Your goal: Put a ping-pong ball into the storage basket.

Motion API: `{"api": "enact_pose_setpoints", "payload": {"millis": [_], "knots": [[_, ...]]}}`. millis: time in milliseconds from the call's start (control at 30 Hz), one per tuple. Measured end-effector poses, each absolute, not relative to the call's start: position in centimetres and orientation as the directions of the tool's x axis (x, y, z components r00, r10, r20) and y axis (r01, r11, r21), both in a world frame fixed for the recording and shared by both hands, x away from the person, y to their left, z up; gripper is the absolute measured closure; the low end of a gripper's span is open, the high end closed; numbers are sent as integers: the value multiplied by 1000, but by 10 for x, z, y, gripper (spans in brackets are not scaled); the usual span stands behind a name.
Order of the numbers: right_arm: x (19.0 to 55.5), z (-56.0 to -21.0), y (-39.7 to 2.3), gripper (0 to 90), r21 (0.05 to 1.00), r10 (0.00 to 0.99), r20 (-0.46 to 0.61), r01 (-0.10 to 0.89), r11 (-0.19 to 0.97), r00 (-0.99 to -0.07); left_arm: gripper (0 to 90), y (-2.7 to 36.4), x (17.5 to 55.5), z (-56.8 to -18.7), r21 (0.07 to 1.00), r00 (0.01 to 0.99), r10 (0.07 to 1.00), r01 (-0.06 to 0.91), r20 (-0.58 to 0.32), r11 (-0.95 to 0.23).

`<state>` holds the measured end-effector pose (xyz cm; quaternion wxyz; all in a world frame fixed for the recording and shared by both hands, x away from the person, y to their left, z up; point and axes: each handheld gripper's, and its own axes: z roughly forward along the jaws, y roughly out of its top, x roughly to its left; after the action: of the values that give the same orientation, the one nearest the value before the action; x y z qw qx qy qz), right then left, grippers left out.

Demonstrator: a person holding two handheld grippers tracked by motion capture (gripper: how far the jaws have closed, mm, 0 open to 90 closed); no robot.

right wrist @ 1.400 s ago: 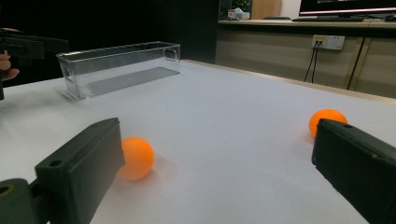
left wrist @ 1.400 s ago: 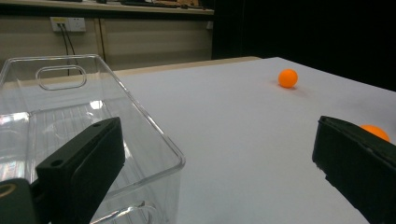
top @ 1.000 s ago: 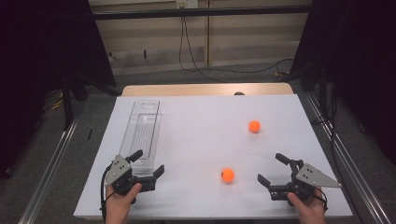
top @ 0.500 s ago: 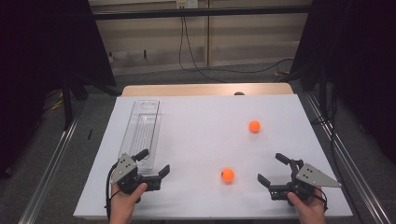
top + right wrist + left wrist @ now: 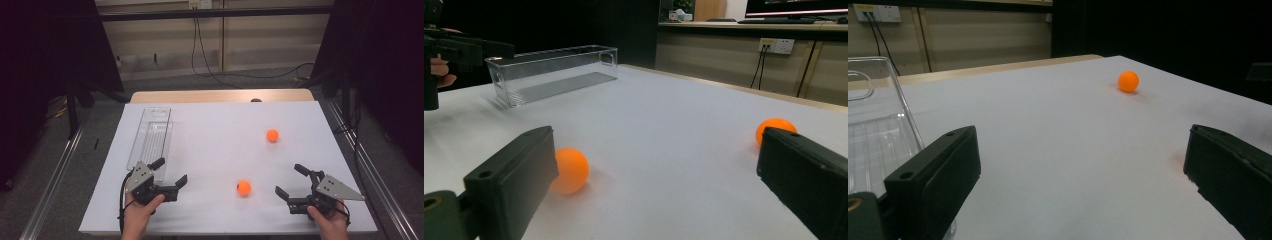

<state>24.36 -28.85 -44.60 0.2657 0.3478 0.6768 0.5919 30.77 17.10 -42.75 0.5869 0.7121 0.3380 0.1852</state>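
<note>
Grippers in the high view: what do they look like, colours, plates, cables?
Both are black two-jaw tools with blocky black jaws. The left gripper and the right gripper each carry a grey three-cornered plate on top. A black cable trails from the left one. The forearms show no sleeves.

Two small orange balls and a clear plastic bin are laid out on the white counter point(image 5: 215, 135). The nearer ball point(image 5: 243, 187) is seen toward the front edge, slightly right of centre, resting alone on the bare surface. The farther ball point(image 5: 272, 135) is set further back and to the right, well apart from the first. Both are plain, round and matte. The clear bin point(image 5: 150, 142) is placed along the left side, long and narrow, upright, with its open top facing up and its length running front to back. Its ribbed floor is visible through the transparent walls, and nothing is seen inside it.
</note>
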Motion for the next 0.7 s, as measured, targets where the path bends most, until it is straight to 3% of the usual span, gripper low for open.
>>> {"api": "enact_pose_setpoints", "payload": {"millis": [700], "knots": [[244,-446,-290,25,986,786,55,156,54,-615,18,153,311,-420,962,724,678,257,-127,-94]]}}
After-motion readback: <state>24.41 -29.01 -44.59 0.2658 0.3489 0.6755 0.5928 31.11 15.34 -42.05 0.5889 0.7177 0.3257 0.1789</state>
